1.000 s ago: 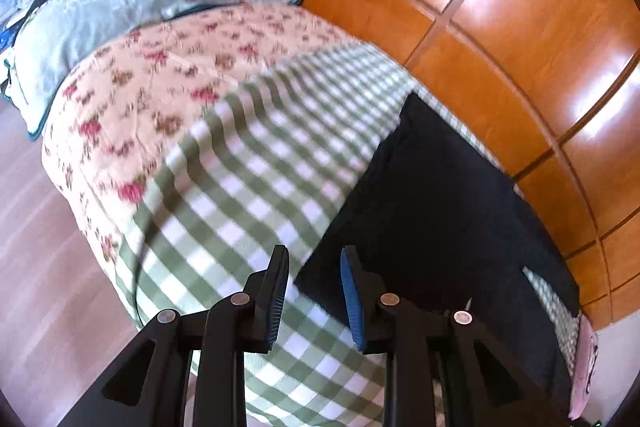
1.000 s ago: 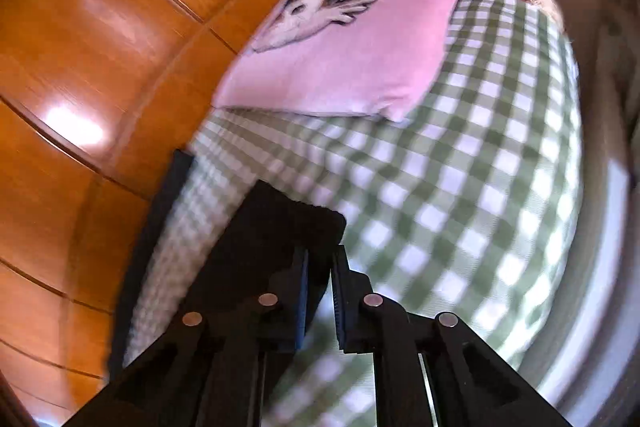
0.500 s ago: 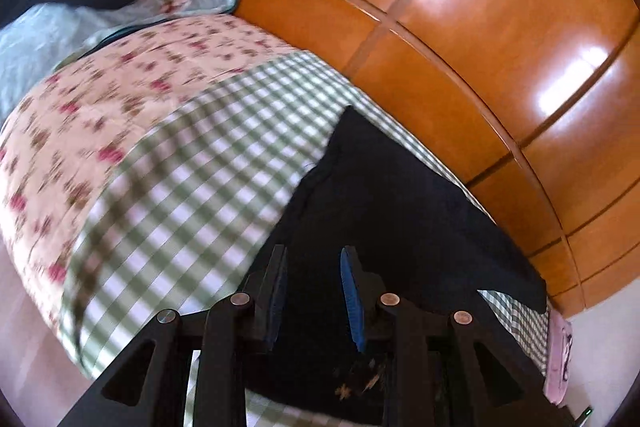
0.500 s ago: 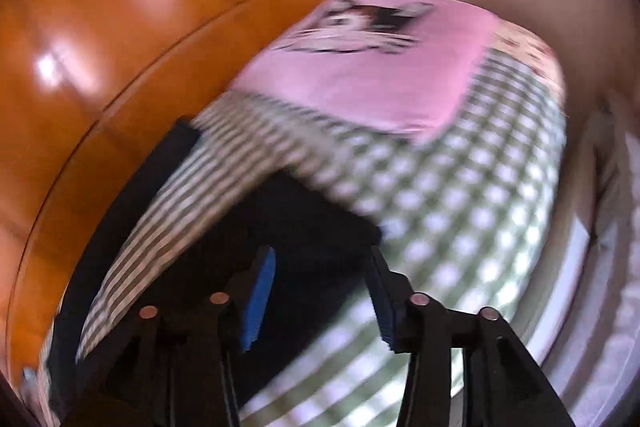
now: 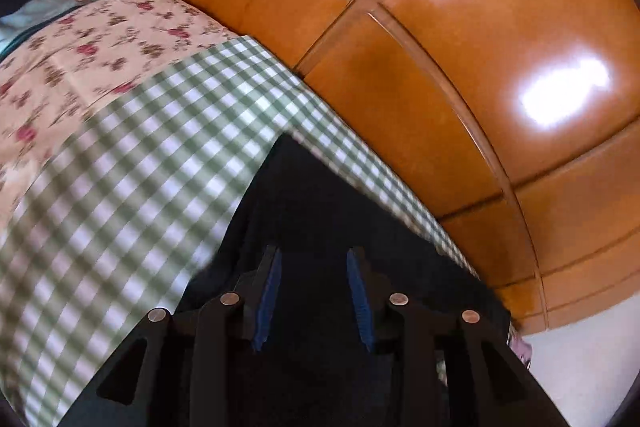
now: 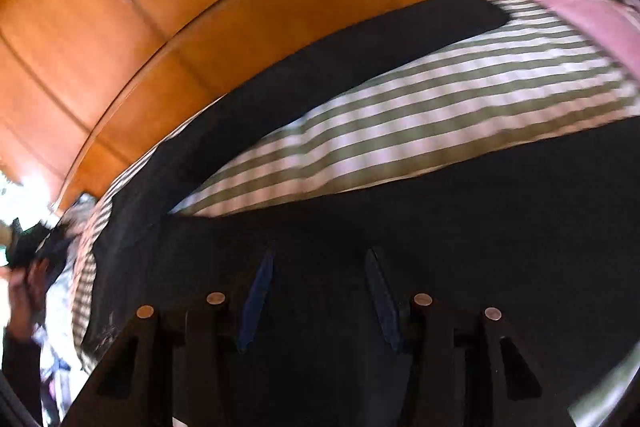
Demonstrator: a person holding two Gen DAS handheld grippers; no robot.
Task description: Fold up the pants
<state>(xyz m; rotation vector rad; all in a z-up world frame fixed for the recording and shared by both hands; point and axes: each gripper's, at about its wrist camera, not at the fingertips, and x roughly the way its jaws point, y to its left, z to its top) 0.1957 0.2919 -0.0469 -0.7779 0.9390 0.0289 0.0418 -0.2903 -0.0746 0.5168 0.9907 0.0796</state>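
Since a second ago both grippers have swung in over the black pants [image 5: 320,211]: the left one then had the pant's edge beside its tips over checked cloth, and the right one was pinched shut on a corner of the dark fabric near the pink pillow.

The pants lie spread on the green-checked sheet [image 5: 132,187], between the floral quilt [image 5: 80,59] and the wooden wardrobe doors [image 5: 460,39]. Taking the pants as the landmark: the left gripper [image 5: 314,259] hangs over their near end, its blue-lined fingers [image 5: 269,299] apart and opening wider, with dark cloth showing in the gap but nothing pressed between the pads; whether the tips touch the fabric I cannot tell.

In the right wrist view, which is smeared, the right gripper [image 6: 320,259] also sits above the pants [image 6: 440,227], fingers [image 6: 256,299] parted and gripping nothing. One leg [image 6: 360,47] runs along the wardrobe [image 6: 200,7], a wedge of sheet [image 6: 440,107] between the legs, the pink pillow [image 6: 600,19] beyond it.
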